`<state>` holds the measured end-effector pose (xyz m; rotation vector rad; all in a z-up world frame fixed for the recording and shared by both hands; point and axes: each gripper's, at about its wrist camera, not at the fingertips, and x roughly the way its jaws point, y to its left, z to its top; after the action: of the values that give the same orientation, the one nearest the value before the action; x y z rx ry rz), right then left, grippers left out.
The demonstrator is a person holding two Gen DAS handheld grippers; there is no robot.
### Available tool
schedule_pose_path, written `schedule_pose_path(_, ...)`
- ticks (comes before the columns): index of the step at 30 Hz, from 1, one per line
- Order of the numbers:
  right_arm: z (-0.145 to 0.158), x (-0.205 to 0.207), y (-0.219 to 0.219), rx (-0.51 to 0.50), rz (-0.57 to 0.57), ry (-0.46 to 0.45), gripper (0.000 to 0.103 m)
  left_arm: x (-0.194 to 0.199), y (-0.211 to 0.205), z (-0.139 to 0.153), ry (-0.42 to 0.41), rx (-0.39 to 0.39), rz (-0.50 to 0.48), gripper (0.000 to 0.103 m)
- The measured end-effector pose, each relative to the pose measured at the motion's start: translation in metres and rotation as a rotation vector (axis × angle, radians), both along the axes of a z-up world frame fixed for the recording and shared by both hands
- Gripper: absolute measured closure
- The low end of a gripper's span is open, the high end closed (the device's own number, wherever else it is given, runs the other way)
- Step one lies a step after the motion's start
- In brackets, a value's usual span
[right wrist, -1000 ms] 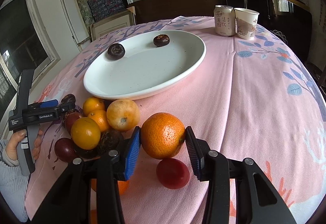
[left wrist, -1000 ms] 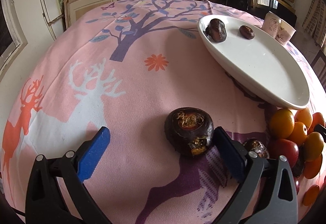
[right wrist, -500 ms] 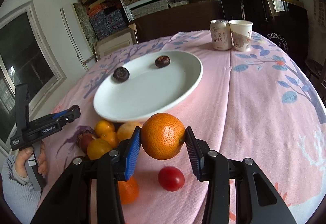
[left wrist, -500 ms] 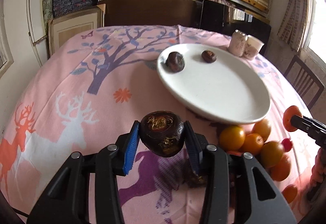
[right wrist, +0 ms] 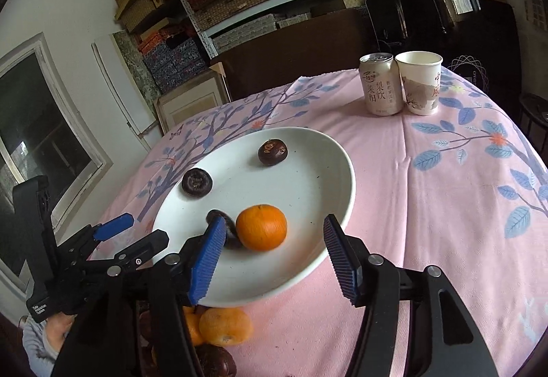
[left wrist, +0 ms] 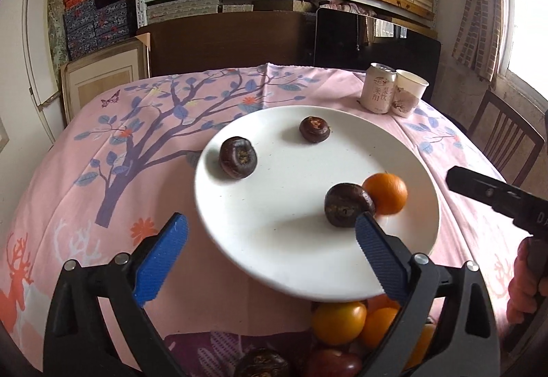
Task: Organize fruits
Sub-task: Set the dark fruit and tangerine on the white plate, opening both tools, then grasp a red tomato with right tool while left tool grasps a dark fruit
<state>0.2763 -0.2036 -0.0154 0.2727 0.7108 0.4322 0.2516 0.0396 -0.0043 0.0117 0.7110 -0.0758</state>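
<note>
Both hand-held grippers, left [left wrist: 270,252] and right [right wrist: 274,255], hang open and empty above the plate [left wrist: 274,260] holding the orange [left wrist: 385,193] and dark fruits; withdrawal should be straight, avoiding the near rim.

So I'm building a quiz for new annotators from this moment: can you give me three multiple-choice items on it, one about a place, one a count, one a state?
1. Where is the orange?
A. on the white plate
B. beside the can
C. in the right claw

2. How many dark water chestnuts lie on the plate?
A. one
B. three
C. five

3. How does the left claw stand?
A. shut on a chestnut
B. shut on nothing
C. open, holding nothing

Answers: 1 A, the orange rests on the plate against a chestnut. 2 B, the left view shows three. 3 C, its blue pads stand wide apart with nothing between.
</note>
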Motion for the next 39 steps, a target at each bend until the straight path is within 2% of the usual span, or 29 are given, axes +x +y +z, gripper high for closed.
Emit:
schedule_pose_path(4, -0.006, -0.015, -0.004, -0.009, 0.012, 0.024, 0.037, -0.008, 0.022, -0.009, 0.022, -0.012, 0.064, 0.005)
schedule_pose_path(7, -0.008, -0.029, -0.01, -0.042, 0.006, 0.013, 0.033, -0.014, 0.037, -0.019, 0.074, 0.003, 0.128, 0.004)
schedule_pose_path(10, -0.012, -0.048, -0.021, -0.048, 0.004, 0.012, 0.031, -0.031, 0.055, -0.023, 0.084, -0.034, 0.159, 0.004)
schedule_pose_path(12, -0.018, -0.063, -0.029, -0.056, 0.005, 0.022, 0.03, -0.04, 0.067, -0.024, 0.09, -0.069, 0.184, 0.004)
schedule_pose_path(16, -0.029, -0.089, -0.037, -0.099, 0.019, 0.042, 0.03, -0.055, 0.089, -0.028, 0.102, -0.195, 0.205, 0.004)
schedule_pose_path(18, -0.031, -0.097, -0.037, -0.111, 0.035, 0.046, 0.031, -0.062, 0.096, -0.033, 0.128, -0.224, 0.225, 0.004)
schedule_pose_path(24, -0.035, -0.099, -0.027, -0.155, 0.083, 0.075, 0.056, -0.076, 0.095, -0.044, 0.175, -0.192, 0.234, 0.004)
schedule_pose_path(30, -0.04, -0.099, -0.009, -0.226, 0.127, 0.093, 0.058, -0.075, 0.093, -0.047, 0.198, -0.172, 0.234, 0.004)
schedule_pose_path(33, -0.047, -0.094, -0.005, -0.25, 0.145, 0.134, 0.063, -0.075, 0.09, -0.047, 0.204, -0.153, 0.233, 0.004)
schedule_pose_path(37, -0.048, -0.095, -0.003, -0.259, 0.154, 0.134, 0.066, -0.073, 0.087, -0.048, 0.213, -0.129, 0.232, 0.004)
schedule_pose_path(39, -0.049, -0.094, -0.003, -0.258, 0.154, 0.136, 0.072, -0.072, 0.086, -0.048, 0.217, -0.116, 0.233, 0.004)
